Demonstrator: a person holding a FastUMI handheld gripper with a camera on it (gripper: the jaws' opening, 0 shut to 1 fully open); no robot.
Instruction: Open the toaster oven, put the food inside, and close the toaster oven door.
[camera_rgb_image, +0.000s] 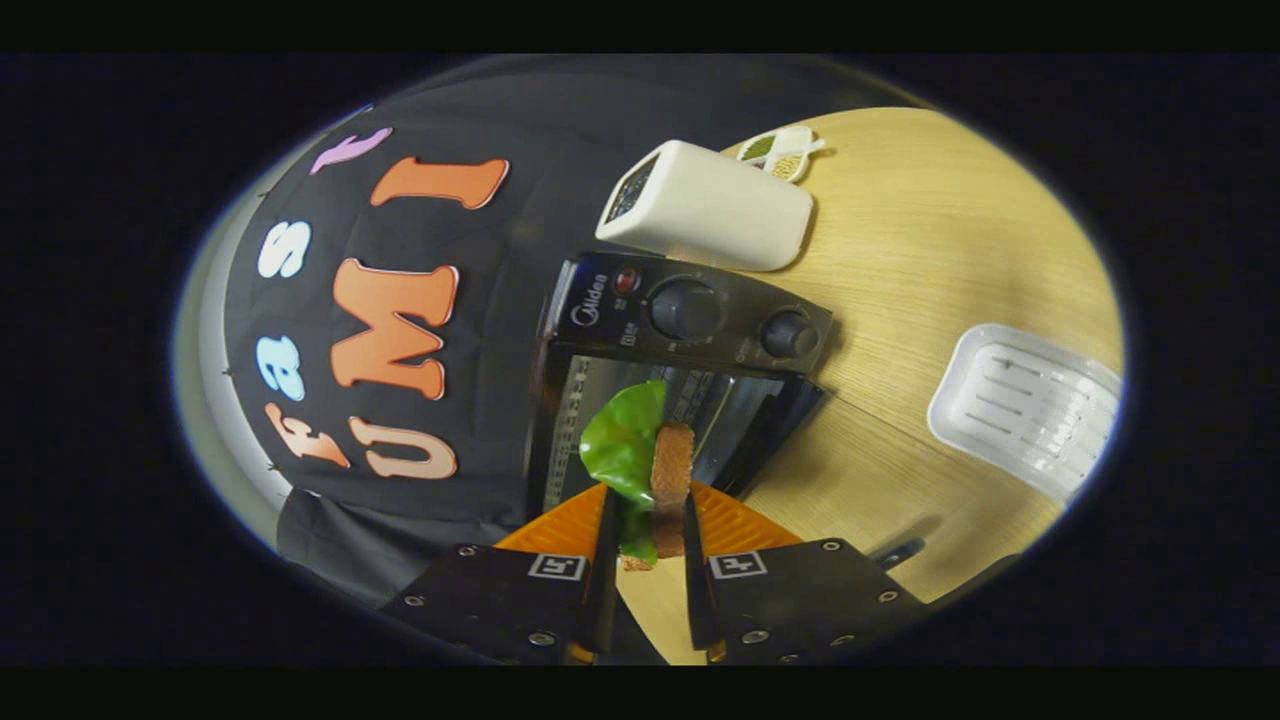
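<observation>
My gripper is shut on the food, a slice of brown bread with a green lettuce leaf, which sticks out ahead of the fingers. Just beyond it stands the black toaster oven with two knobs. Its door hangs open, and the bright metal inside shows behind the food. The whole scene appears rolled sideways, so the gripper is turned on its side. The food is held in front of the oven's opening, outside it.
A white box-shaped appliance stands beside the oven on the wooden table. A small dish with seasonings lies past it. A clear plastic tray sits on the table away from the oven.
</observation>
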